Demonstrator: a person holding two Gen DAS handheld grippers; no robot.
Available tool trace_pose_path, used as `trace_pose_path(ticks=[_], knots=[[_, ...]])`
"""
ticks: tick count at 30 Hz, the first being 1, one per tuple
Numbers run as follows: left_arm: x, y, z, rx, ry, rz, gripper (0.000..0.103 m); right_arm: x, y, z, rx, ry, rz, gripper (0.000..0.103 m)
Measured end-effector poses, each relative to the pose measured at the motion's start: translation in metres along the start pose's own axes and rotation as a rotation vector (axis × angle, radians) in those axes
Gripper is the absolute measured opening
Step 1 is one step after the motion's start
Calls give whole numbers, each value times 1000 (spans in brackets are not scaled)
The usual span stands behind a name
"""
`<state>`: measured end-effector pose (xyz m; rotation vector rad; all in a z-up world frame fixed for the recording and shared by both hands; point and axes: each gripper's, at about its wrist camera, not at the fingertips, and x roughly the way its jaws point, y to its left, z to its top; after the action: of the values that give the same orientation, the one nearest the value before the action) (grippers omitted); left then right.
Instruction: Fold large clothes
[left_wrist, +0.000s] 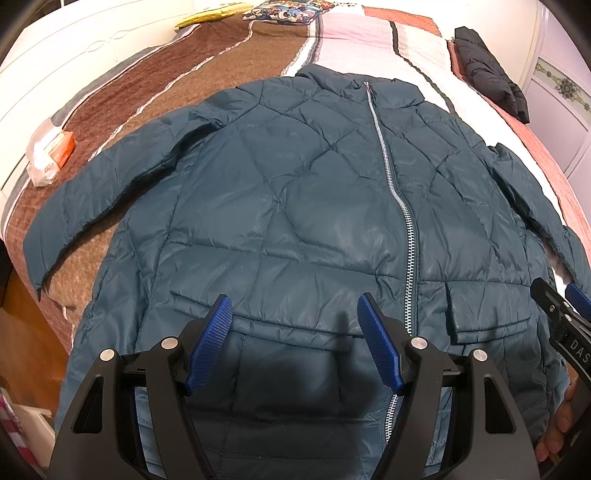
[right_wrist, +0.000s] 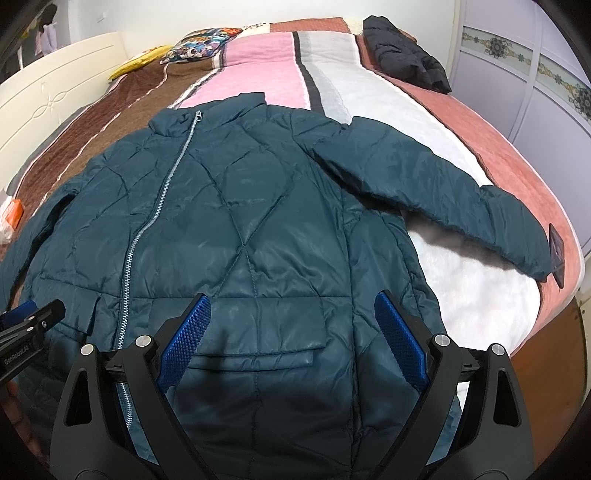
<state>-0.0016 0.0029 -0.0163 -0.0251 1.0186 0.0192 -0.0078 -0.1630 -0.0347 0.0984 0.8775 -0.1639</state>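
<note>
With both our left gripper and right gripper spread wide and empty above the puffy teal jacket, we risk its slick shell slipping from a shallow pinch.

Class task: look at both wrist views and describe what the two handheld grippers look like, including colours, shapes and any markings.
Left gripper and right gripper match: black angular frames, silver round pivot pins, two blue ribbed pads. White lettering marks their sides, only partly readable. No cables or sleeves show.

Bright, even indoor light; soft near shadows; fisheye-bent, dark-vignetted edges
</note>
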Motion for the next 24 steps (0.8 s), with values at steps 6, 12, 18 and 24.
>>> trace_pose_path(ticks=[6, 12, 18, 24], knots=[[1, 1, 2, -2, 9, -1, 69, 0, 0, 0, 0, 3, 0, 90], [1, 1, 2, -3, 16, -2, 69, 0, -1, 0, 2, 3, 0, 90], [2, 1, 2, -3, 18, -2, 69, 0, -1, 0, 3, 1, 0, 90], [3, 0, 2, -2, 23, -4, 69, 1, -7, 0, 28, -2, -5, 90]])
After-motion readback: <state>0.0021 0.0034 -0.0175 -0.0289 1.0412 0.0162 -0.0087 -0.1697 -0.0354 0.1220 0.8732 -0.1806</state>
